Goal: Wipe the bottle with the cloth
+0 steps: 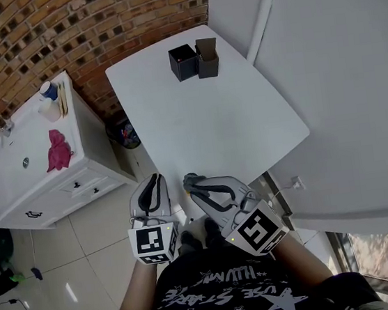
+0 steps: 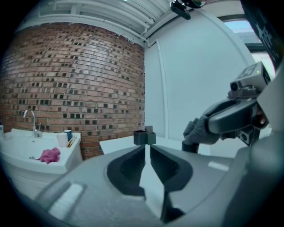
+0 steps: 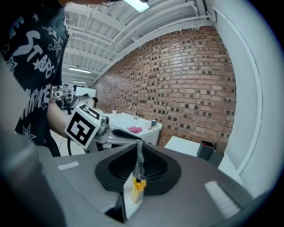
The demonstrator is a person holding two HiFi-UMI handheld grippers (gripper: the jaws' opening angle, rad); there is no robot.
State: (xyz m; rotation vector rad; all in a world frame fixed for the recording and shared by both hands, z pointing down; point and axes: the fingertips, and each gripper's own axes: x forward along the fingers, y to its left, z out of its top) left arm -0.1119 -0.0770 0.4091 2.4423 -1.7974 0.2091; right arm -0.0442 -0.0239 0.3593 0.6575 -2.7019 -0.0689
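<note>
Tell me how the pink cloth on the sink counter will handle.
The pink cloth lies crumpled on the sink counter, so it is probably floppy and would droop from a pinch. It looks thin and light; pushed, it would likely bunch up rather than slide.

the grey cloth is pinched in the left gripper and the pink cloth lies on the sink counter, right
Wrong gripper: the grey cloth is pinched in the right gripper, as the right gripper view shows; the left gripper is shut on nothing. The pink cloth does lie on the sink counter.
</note>
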